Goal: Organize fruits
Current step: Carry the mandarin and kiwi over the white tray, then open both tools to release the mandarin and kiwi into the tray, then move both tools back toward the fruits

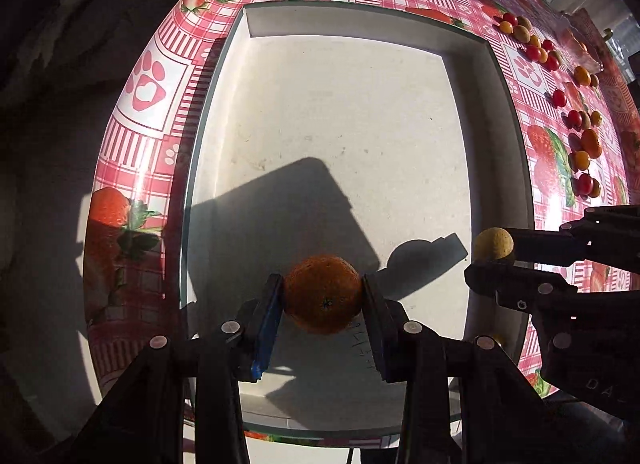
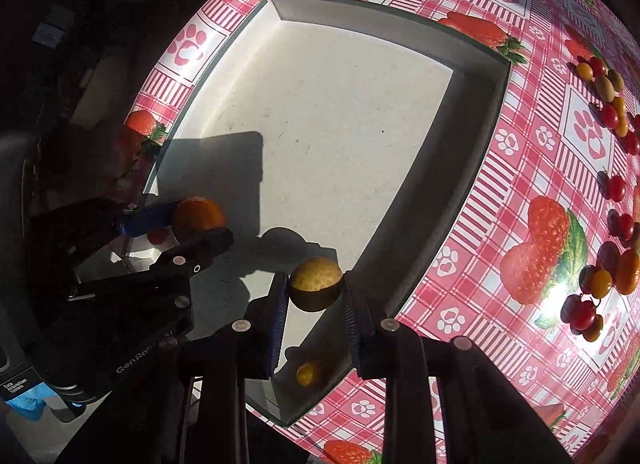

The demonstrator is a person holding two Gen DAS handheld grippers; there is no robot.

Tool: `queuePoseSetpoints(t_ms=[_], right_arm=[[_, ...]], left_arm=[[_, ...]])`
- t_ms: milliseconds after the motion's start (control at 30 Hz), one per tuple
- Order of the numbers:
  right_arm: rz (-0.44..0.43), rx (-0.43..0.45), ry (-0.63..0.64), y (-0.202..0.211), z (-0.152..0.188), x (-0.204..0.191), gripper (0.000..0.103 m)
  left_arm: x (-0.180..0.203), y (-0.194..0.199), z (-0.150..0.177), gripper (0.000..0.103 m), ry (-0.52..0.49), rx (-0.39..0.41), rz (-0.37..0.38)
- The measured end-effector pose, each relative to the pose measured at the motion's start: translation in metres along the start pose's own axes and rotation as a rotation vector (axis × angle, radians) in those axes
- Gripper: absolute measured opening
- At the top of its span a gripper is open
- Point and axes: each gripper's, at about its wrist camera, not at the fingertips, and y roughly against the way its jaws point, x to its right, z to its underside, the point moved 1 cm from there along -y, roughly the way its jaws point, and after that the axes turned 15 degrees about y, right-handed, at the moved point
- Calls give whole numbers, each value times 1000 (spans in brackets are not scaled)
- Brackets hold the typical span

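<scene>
Inside white tray (image 2: 460, 167), small yellow fruit (image 2: 307, 374) and red fruit (image 2: 157, 236).

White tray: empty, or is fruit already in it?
Not empty. One small yellow fruit lies in the white tray's near corner; the orange and tan fruit are gripper-held above it.

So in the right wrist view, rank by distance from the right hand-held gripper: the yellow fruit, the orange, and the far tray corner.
1. Yellow fruit, held in the right hand-held gripper.
2. Orange, left, in the left hand-held gripper.
3. Far tray corner, top.
</scene>
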Motion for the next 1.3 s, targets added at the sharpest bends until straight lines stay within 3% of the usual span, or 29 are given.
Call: queuePoseSetpoints(t_ms=[200, 267, 333, 467, 533, 567, 600, 767, 900, 1133, 1300], right_arm=[[-2, -59, -2, -18, -4, -3, 30], [-7, -76, -9, -22, -4, -3, 31], [-7, -84, -21, -24, -5, -3, 37], [-45, -67, -56, -22, -10, 2, 61], [-52, -40, -56, -15, -14, 1, 76], [-61, -19, -51, -9, -17, 0, 91], [-52, -2, -47, -3, -19, -3, 93], [-28, 63, -66, 25, -20, -3, 93], [16, 91, -128, 43, 3, 13, 93], [91, 98, -280, 65, 64, 64, 93], [123, 75, -453, 69, 120, 106, 93]], left_arm=[[-3, -10, 5, 42, 6, -18, -1], [-3, -10, 6, 61, 7, -13, -7], [-5, -10, 6, 63, 8, 2, -38], [-12, -15, 5, 64, 17, -31, -48], [-14, -14, 5, 64, 15, -35, -55], [-14, -13, 4, 64, 13, -35, -58], [-13, -11, 4, 64, 11, -33, -62], [-1, 2, 3, 64, -9, -14, -59], [21, 12, 2, 64, -41, 3, -43], [75, 36, 6, 64, -135, 37, 15], [128, 54, -14, 64, -212, 56, 66]])
